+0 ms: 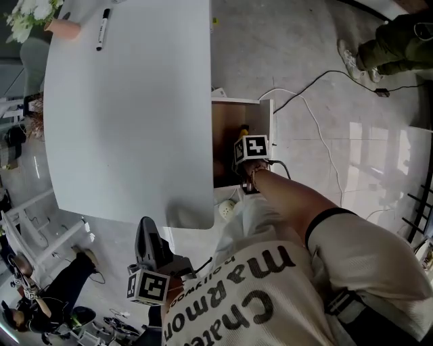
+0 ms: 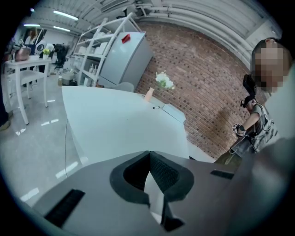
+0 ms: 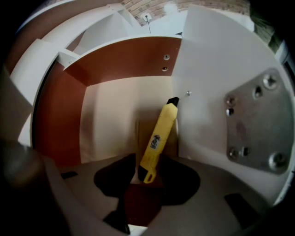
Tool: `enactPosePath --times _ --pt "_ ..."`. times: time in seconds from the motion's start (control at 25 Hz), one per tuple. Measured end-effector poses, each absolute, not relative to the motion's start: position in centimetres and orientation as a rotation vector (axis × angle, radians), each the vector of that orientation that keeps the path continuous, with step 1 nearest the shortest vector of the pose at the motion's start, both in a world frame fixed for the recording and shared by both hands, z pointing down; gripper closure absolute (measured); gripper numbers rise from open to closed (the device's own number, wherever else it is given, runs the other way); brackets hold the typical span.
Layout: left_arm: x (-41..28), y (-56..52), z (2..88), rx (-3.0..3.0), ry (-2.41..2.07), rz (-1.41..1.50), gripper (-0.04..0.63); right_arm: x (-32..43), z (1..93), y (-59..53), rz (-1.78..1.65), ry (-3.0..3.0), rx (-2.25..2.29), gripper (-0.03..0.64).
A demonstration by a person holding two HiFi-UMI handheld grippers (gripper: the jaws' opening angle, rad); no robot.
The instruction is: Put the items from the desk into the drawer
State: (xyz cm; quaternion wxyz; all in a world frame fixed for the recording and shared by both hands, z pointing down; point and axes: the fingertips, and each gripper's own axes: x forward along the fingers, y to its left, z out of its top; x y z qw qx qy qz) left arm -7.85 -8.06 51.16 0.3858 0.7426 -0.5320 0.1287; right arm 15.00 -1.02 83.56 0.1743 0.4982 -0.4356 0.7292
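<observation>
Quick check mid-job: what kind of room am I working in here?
Probably a workshop-style office or lab: a brick wall, white shelving, a white desk, and a cable trailing over the glossy floor.

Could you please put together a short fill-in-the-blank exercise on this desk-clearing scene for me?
1. The right gripper points down into the open ___.
2. The utility knife, whose lower end sits between that gripper's jaws, is ___ in colour.
3. The marker lies on the desk near a pink vase holding white ___.

Missing words: drawer; yellow; flowers.
</observation>
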Motion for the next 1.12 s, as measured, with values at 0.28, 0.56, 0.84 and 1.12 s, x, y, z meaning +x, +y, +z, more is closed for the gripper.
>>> enactPosePath --times 0.28,0.56,0.84,1.12 --pt "-11.1 -5.7 49.4 1.991 -1.274 0.281 0.595 15.2 79.5 -0.4 2.099 -1.285 1.625 0.445" --pt "-14.3 -3.7 44.7 2.088 -1.205 0.201 0.595 16.5 68.0 -0.2 2.080 -1.434 1.925 0.470" --pt "-13.5 -3.5 40.2 2.226 -1.080 0.044 0.595 21.3 50.2 -2.3 1.802 -1.741 2.376 0.614" --pt "-13.8 -2.1 33.4 2.327 -0.990 -0.094 0.595 17.9 36.4 -0.1 1.663 -2.155 2.501 0.614"
